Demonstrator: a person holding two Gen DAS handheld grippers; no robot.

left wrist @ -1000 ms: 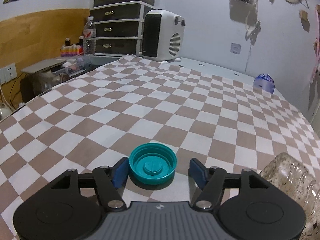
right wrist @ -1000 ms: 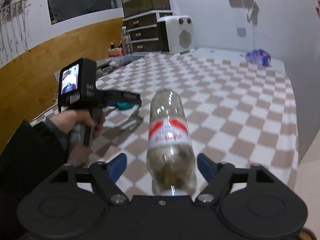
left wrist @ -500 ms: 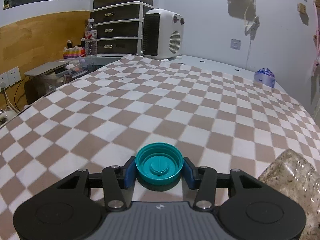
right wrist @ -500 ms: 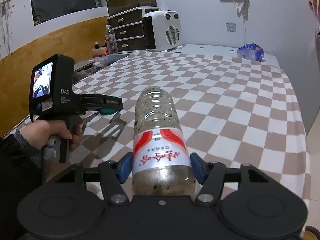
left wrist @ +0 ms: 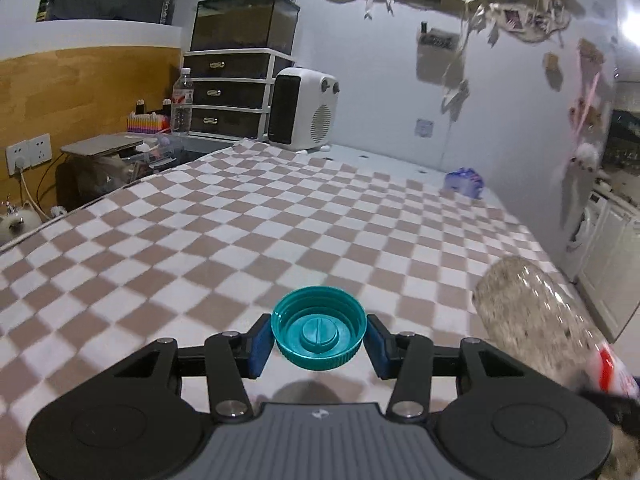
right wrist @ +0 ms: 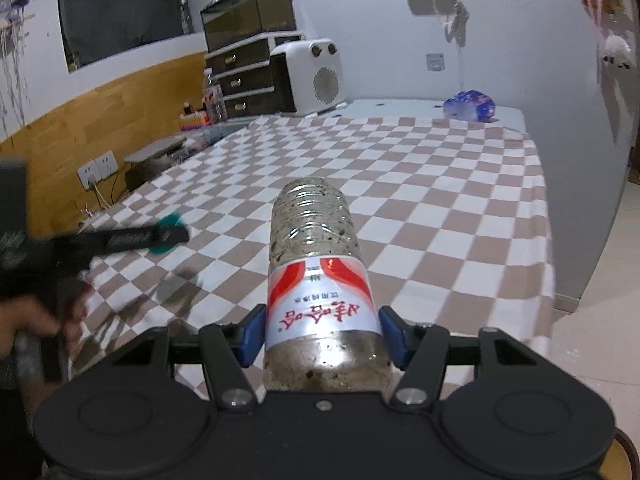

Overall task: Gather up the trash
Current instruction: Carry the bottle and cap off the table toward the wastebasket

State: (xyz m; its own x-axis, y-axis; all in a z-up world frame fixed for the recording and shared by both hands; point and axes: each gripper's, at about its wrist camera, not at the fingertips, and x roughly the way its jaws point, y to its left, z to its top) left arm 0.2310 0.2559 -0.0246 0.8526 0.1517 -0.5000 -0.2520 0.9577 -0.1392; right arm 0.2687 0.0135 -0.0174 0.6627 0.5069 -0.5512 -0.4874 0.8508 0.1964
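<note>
A white fan heater [left wrist: 304, 108] stands at the far end of the bed [left wrist: 280, 216], which is spread with a brown and white checked cloth. Just left of the heater is a set of dark drawers [left wrist: 230, 94] with a glass tank on top, and a clear water bottle [left wrist: 182, 106] stands in front of the drawers. Well to the right of the heater, near the bed's far corner, lies a crumpled blue and white wrapper [left wrist: 464, 181]. Nothing lies on the cloth between the heater and the tongs.

The left tongs [left wrist: 319, 342] are clamped on a teal bottle cap [left wrist: 319, 328], open side up, one blue pad against each side, lifted clear of the cloth. The right tongs [right wrist: 323, 334] have just been closing and now grip a dirty plastic bottle [right wrist: 316, 264] across its red and white label, the bottle pointing away toward the heater. In the right wrist view, the left tongs and the hand [right wrist: 28, 320] holding them show blurred at the left.
</note>
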